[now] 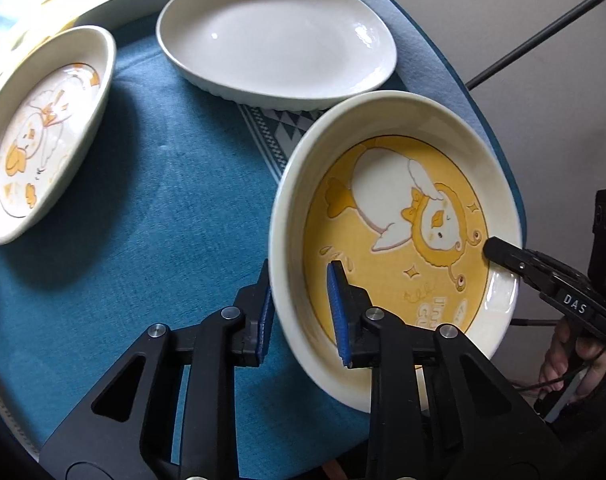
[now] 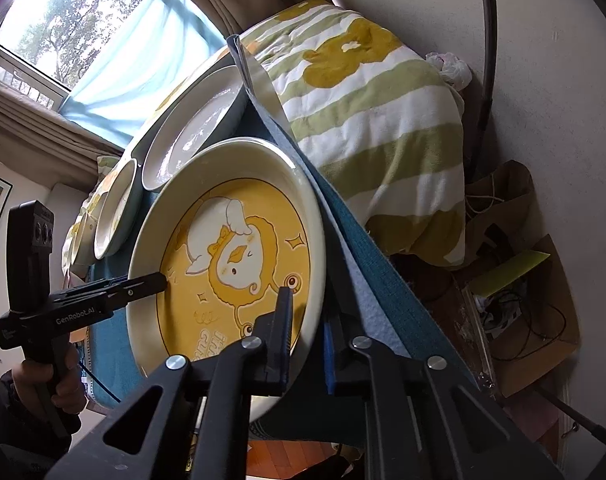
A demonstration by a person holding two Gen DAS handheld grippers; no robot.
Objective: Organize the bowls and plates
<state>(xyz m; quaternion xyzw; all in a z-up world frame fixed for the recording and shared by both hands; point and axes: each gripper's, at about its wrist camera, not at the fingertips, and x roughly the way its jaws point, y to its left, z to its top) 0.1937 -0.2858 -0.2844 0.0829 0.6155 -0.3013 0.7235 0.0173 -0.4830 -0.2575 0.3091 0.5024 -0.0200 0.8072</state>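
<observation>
left gripper (image 1: pixel 303 312): jaws parted | right gripper (image 2: pixel 307 344): jaws parted

"DAS" on right tongs (image 1: pixel 487 249), "GenRobot.AI" on left tongs (image 2: pixel 159 280)

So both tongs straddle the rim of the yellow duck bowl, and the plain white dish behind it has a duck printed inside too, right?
Not quite. Both the left tongs and right tongs do straddle the yellow duck bowl's rim, but the white dish behind it is blank inside, as the left wrist view shows.
</observation>
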